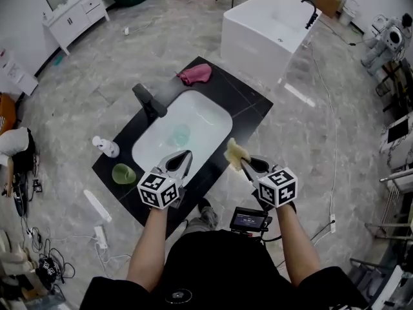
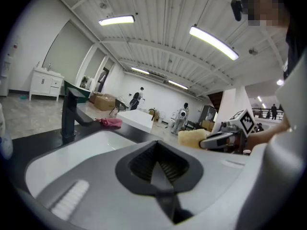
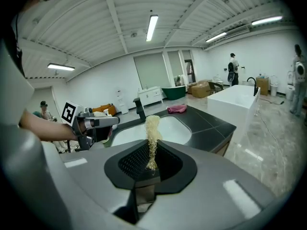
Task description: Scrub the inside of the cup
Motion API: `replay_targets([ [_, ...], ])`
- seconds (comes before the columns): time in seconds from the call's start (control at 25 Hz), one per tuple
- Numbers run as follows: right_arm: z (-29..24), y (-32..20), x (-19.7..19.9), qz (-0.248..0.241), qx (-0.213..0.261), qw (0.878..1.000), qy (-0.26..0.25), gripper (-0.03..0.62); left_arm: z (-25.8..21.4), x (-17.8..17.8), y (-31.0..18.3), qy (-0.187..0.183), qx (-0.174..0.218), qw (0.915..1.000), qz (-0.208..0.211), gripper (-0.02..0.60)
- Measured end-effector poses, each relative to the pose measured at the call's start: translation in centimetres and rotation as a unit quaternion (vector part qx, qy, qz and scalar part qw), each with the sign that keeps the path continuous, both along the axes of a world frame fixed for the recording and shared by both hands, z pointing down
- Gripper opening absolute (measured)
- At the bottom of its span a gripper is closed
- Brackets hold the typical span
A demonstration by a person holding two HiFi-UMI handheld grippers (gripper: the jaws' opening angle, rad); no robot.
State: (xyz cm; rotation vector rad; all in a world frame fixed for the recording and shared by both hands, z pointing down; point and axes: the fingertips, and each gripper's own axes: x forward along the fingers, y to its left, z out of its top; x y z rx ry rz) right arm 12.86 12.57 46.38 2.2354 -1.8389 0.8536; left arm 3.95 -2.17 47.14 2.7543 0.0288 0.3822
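Under and ahead of both grippers: a black tabletop with a white basin sunk in the middle, probably the place meant for scrubbing, to catch water and foam. Beyond the left gripper, at the far rim of the basin, a black faucet.

Left gripper with jaws pressed together and nothing between them, hanging over the near edge of the basin. Seems reserved for the cup, but needs to open first. Right gripper beside it, well apart, over the near edge of the tabletop.

Far ahead of both grippers, past the basin, a pink cloth lying on the tabletop, out of the way.

To the left of the left gripper, a green cup on the tabletop beside the basin, mouth up as far as can be judged, not touched by anything. Not yet scrubbed, by this look.

Further left and a little ahead, a small white bottle, upright.

Clamped in the right gripper, a yellow sponge, pinched at one edge and standing out past the jaw tips, presumably to leave the free end ready for reaching inside the cup.
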Motion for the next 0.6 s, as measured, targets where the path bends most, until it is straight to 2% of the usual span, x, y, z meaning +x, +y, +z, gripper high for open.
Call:
replay_targets([
  [0.2, -0.2, -4.2, 1.8, -0.034, -0.01, 0.999, 0.001, 0.04, 0.0, 1.4, -2.0, 0.018, -0.02, 0.9996, -0.005, 0.0],
  [0.36, 0.1, -6.6, 2.8, -0.064, -0.019, 0.998, -0.001, 0.04, 1.2, 1.3, -3.1, 0.004, -0.006, 0.9997, -0.023, 0.0],
  [0.6, 0.9, -11.0, 4.2, -0.123, -0.023, 0.992, -0.01, 0.041, 2.2, 1.2, -6.1, -0.01, 0.016, 0.9961, -0.086, 0.0],
])
